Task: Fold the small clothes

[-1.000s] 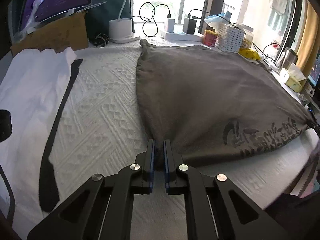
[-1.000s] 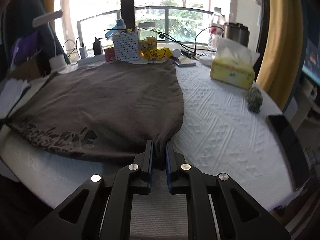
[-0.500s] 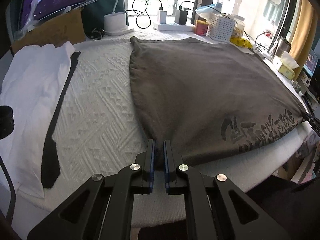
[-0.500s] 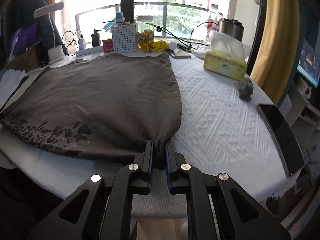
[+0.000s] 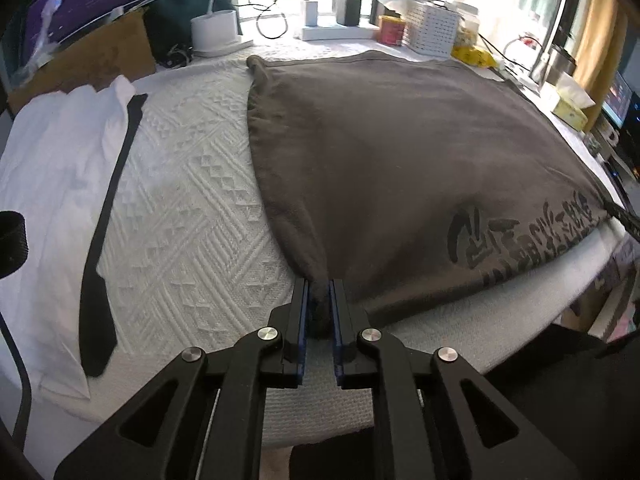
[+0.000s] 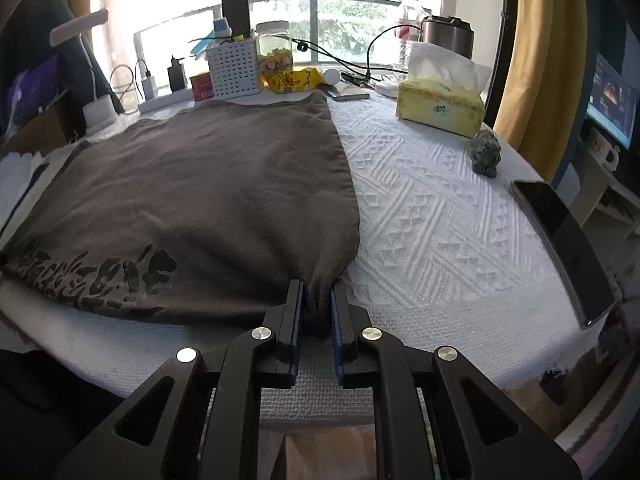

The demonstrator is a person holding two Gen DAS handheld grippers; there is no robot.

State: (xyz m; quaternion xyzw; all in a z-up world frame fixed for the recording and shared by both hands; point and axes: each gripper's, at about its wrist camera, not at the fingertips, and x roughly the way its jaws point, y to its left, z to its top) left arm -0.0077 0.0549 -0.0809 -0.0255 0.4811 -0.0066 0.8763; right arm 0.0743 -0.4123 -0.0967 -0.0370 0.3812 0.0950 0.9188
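Both of my claws were pinched tight on the near corners of the grey-brown garment (image 5: 400,152): my left gripper (image 5: 319,304), whose jaws had just eased apart a little with cloth bunched between them, and my right gripper (image 6: 316,304). It lay flat on the white textured tablecloth (image 5: 180,208), printed hem along the near table edge, long axis across me, with bare cloth open on either side. Far back, a white perforated basket (image 6: 234,70) held pens beside a jar (image 6: 275,50) of yellowish pieces.
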